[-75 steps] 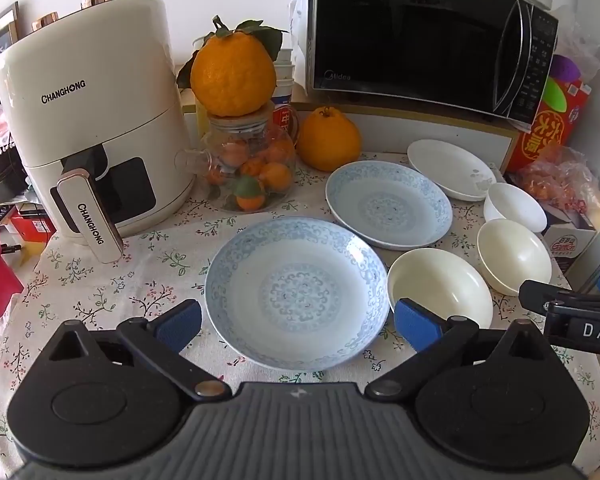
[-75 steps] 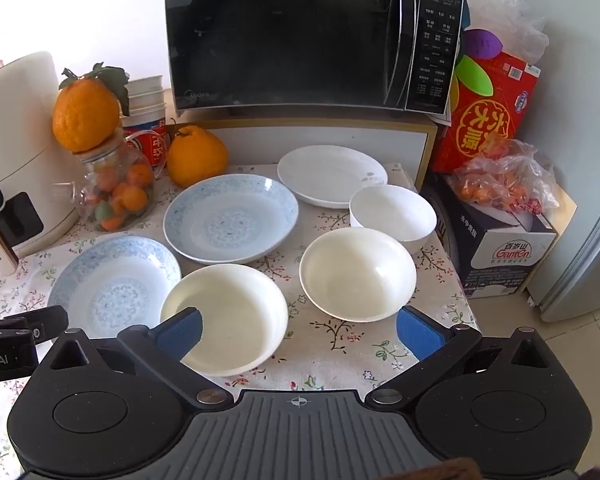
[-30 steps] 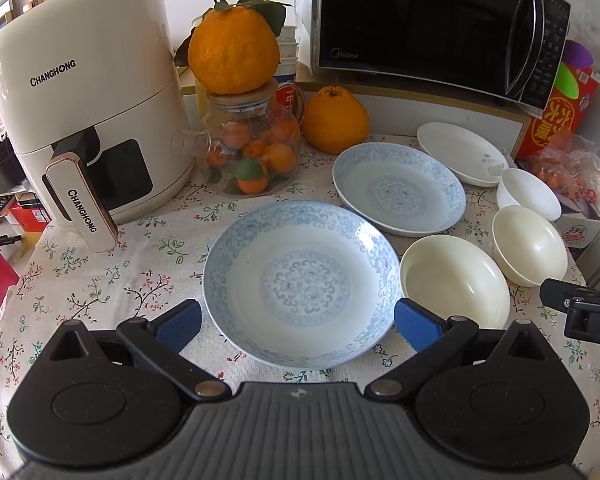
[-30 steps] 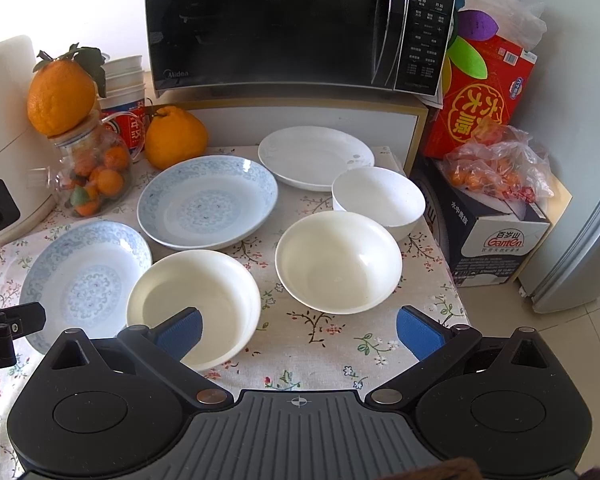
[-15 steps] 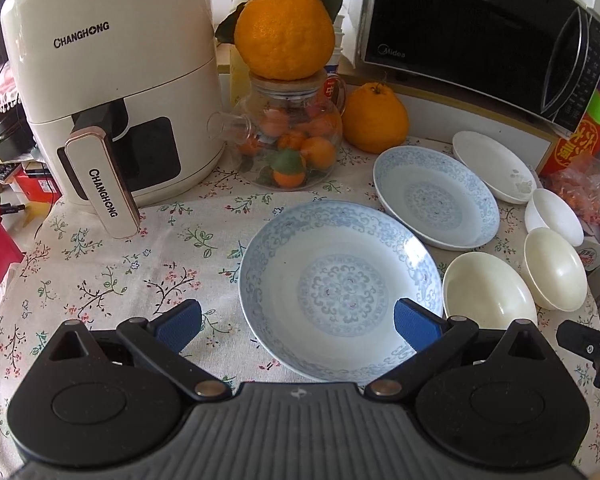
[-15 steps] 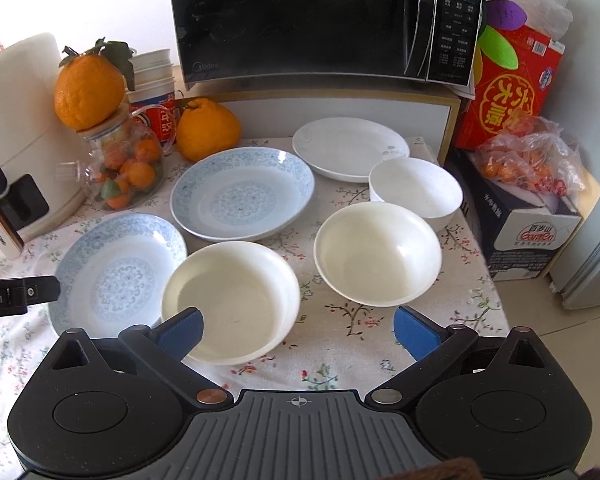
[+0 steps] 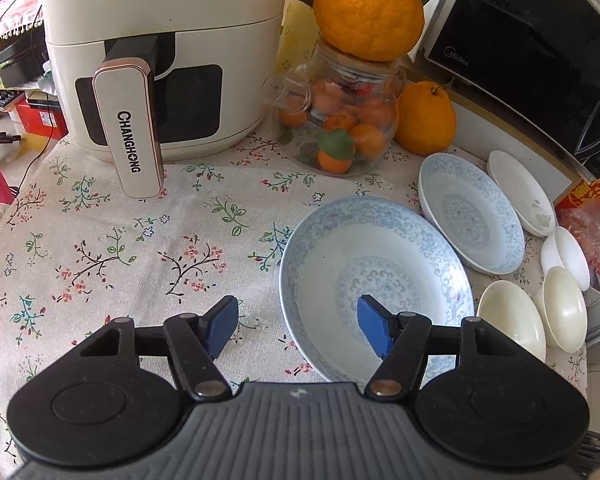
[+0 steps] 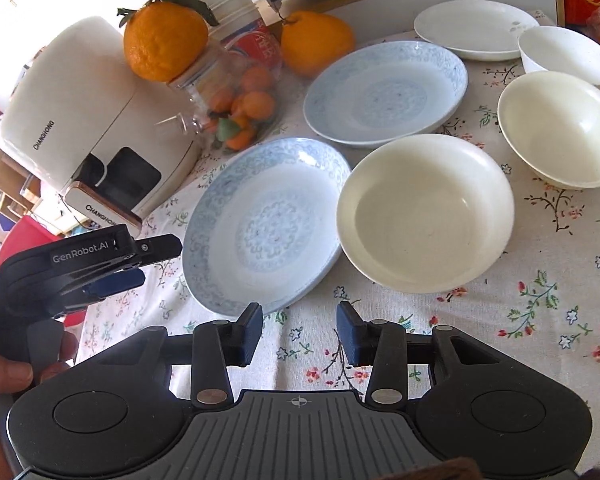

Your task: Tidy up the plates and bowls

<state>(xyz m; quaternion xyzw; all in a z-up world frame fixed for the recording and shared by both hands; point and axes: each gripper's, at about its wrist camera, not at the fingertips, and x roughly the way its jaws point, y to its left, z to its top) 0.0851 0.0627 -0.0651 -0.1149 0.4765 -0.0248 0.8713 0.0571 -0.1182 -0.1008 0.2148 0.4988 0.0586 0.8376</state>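
Porcelain, left wrist view: your nearest blue-patterned plate (image 7: 376,276) is the landmark; it lies flat on the floral tablecloth (image 7: 112,248), alone.
Left gripper (image 7: 296,326): its jaws have just been closing and now stand about half apart; the plate's near-left rim lies between them, one pad over the cloth and the other over the plate's well, and you can see neither pad pressing.
Behind the landmark: the second blue plate (image 7: 470,216), and beyond that the plain white plate (image 7: 520,196), each separate.
Right of the landmark: three cream and white bowls (image 7: 512,324), side by side, none nested.
Far left of the landmark: the air fryer (image 7: 160,52); the fruit jar (image 7: 340,128) stands behind the plate.

Right wrist view, right gripper (image 8: 300,334): jaws have just been closing and are now narrow, with only tablecloth between them, just in front of the landmark plate's (image 8: 260,224) near rim.
Right of the landmark: the large cream bowl (image 8: 424,212), its rim touching or almost touching the plate; two more bowls (image 8: 560,128) beyond it.
Left of the landmark: the left gripper (image 8: 112,268), held in your hand (image 8: 4,392), close to the plate's edge.

Progress: nothing is stacked yet, as far as you can see; three plates and three bowls all lie singly.
Left to do: judging from this, the whole job of piling plates and nesting bowls, probably starting with this plate.
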